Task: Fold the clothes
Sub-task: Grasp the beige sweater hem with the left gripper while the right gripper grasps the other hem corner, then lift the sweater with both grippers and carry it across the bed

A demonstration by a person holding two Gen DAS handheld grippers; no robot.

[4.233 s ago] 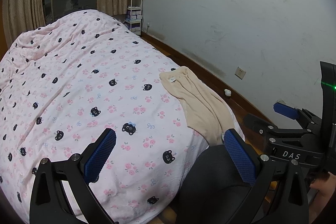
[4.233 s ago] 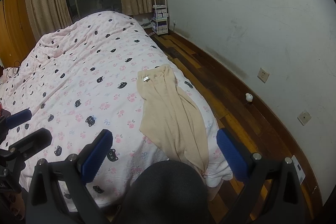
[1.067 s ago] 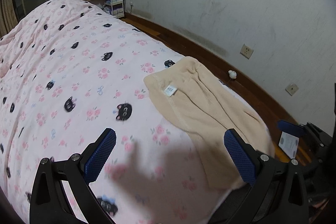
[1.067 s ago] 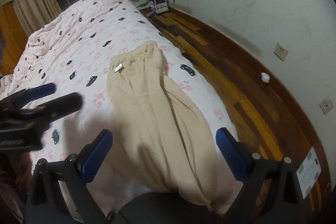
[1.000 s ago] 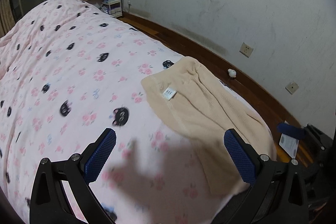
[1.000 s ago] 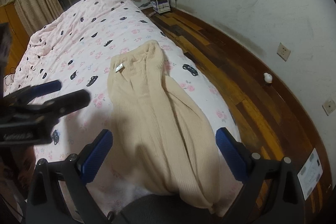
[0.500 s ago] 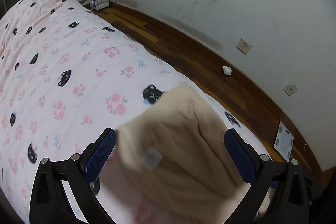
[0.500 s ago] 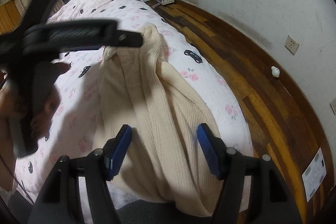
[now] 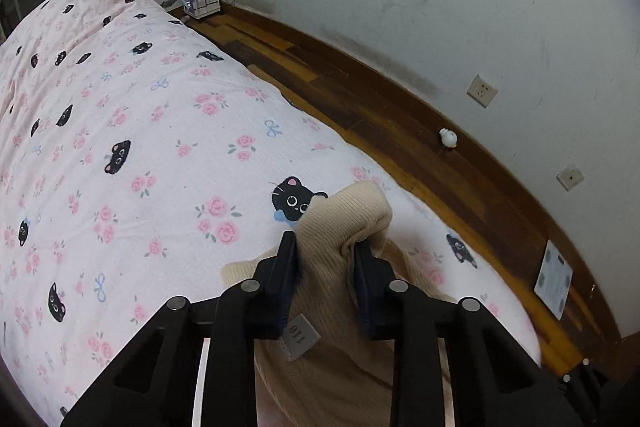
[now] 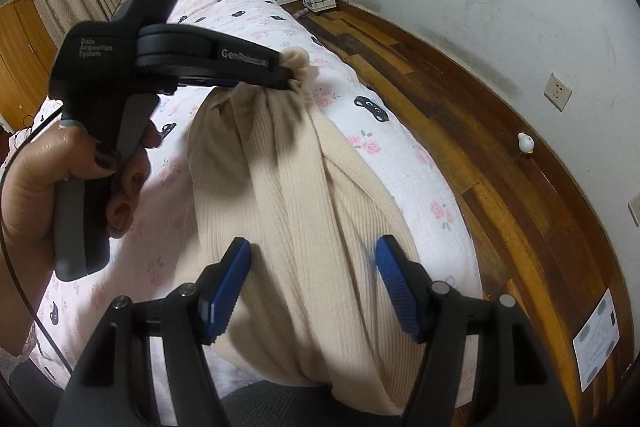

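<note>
while left hand-held gripper (image 9: 326, 247) clamps beige garment (image 10: 304, 227) top on bed (image 9: 120, 147), right hand-held gripper (image 10: 314, 259) gapes astride it; i need right grip lower down.

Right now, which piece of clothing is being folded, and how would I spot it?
Look at the bed with the pink cat-and-rose quilt. Along its edge nearest the wooden floor lies a cream ribbed knit garment, its far end pinched by the left gripper. It is the only plain, unpatterned fabric there.
</note>
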